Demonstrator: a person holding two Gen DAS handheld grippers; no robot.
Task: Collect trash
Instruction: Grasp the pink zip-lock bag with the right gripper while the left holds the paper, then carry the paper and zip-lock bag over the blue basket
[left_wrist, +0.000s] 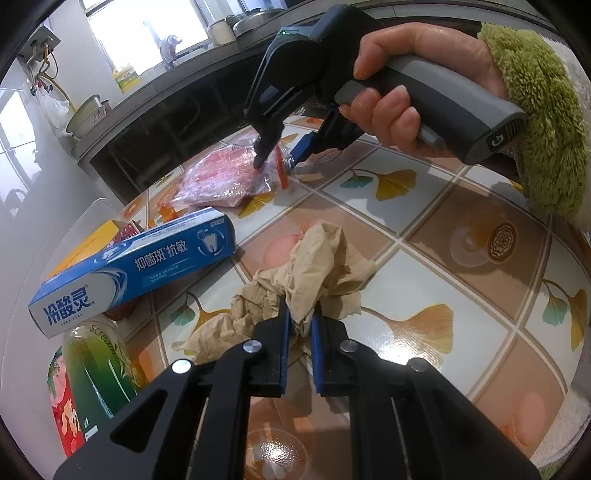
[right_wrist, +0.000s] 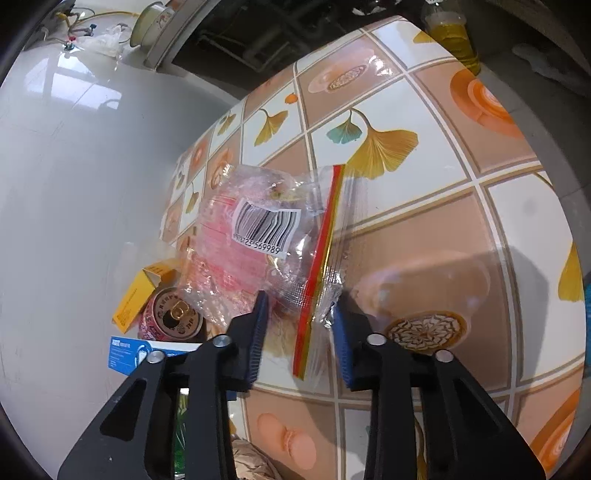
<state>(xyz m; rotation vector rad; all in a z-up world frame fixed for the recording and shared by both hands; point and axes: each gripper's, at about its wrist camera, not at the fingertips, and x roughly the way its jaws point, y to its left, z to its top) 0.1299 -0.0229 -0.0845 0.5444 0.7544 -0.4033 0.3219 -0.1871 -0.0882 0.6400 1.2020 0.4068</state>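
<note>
Brown crumpled paper (left_wrist: 314, 273) is clenched in the left gripper (left_wrist: 300, 325), resting on the tiled-pattern tabletop (left_wrist: 424, 280). The right gripper (right_wrist: 301, 321) straddles a clear zip bag (right_wrist: 273, 240) lying there, jaws apart, not yet pinching it.

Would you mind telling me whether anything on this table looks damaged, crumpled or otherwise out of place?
Yes: a crumpled brown paper wad is pinched in the left gripper, and a wrinkled clear zip bag lies askew between the right gripper jaws. Nothing looks spilled on the table.
</note>
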